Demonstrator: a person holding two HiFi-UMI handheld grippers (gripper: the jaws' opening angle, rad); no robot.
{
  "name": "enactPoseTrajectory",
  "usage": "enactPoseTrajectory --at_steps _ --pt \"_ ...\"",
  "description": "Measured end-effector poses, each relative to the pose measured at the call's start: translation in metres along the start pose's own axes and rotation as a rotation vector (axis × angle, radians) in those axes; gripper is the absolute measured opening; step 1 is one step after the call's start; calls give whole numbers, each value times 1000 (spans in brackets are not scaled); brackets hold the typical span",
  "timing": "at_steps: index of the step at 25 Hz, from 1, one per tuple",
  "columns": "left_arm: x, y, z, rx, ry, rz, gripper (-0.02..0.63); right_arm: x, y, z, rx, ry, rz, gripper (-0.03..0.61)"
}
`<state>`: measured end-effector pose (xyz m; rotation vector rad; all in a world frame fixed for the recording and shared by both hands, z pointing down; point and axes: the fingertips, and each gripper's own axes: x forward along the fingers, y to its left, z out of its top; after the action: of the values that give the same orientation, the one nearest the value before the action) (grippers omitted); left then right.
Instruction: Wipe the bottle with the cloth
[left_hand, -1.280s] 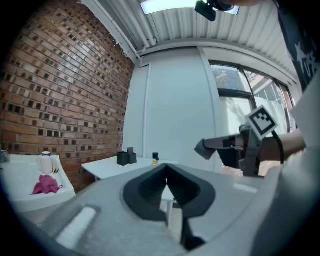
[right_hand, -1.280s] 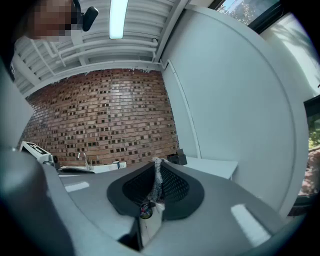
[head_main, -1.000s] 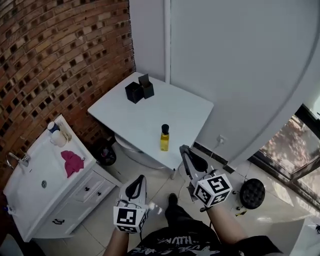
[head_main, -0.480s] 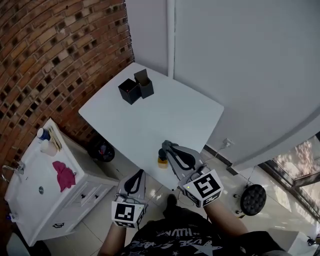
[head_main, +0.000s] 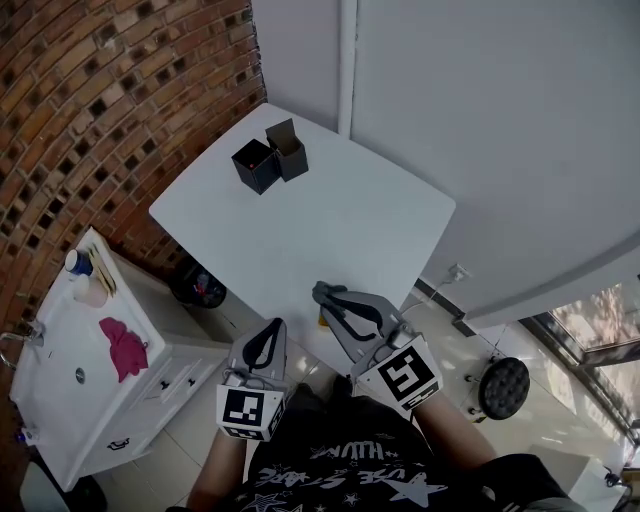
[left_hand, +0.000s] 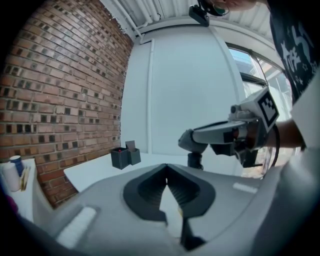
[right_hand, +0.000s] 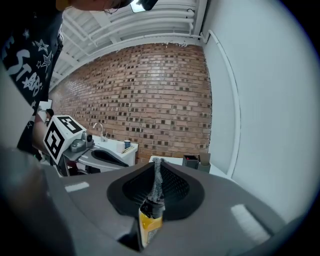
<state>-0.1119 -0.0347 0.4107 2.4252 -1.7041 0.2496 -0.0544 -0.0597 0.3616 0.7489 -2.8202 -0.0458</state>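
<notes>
The yellow bottle with a black cap (right_hand: 149, 224) stands near the white table's (head_main: 300, 230) front edge. In the head view only a sliver of the bottle (head_main: 322, 320) shows under my right gripper (head_main: 320, 293). That gripper is level just above the cap (left_hand: 194, 161), its jaws closed tip to tip with nothing held; the bottle shows through the slit below them. My left gripper (head_main: 273, 328) hangs off the table's front edge, left of the bottle, shut and empty (left_hand: 166, 167). A pink cloth (head_main: 122, 345) lies on the white sink cabinet at the left.
Two black boxes (head_main: 268, 155) stand at the table's far corner by the brick wall. The sink cabinet (head_main: 60, 370) with a faucet and small bottles (head_main: 78, 262) stands left of the table. A black round object (head_main: 503, 385) lies on the floor at the right.
Both grippers have come forward to the table's front edge. The right one rolled and now covers the bottle, which stood in plain view a second ago.
</notes>
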Motion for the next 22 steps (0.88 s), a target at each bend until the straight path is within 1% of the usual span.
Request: enactPoseTrajectory --at_steps 3,9,13,17,19,22 --pt "1 3 1 -3 11 -23 5 -1 2 -1 2 20 -11 37" --pt "5 3 1 12 12 -64 5 -4 12 -5 -9 52 9 37" --pt "7 0 0 17 12 -94 5 -8 24 -7 9 61 36 37" --pt "13 3 0 14 8 -93 5 -12 38 -14 29 69 72 37" --pt "15 5 1 24 1 -91 5 -15 41 -14 22 58 69 37" --pt "17 6 5 24 0 -94 5 -20 45 -4 -1 3 75 37"
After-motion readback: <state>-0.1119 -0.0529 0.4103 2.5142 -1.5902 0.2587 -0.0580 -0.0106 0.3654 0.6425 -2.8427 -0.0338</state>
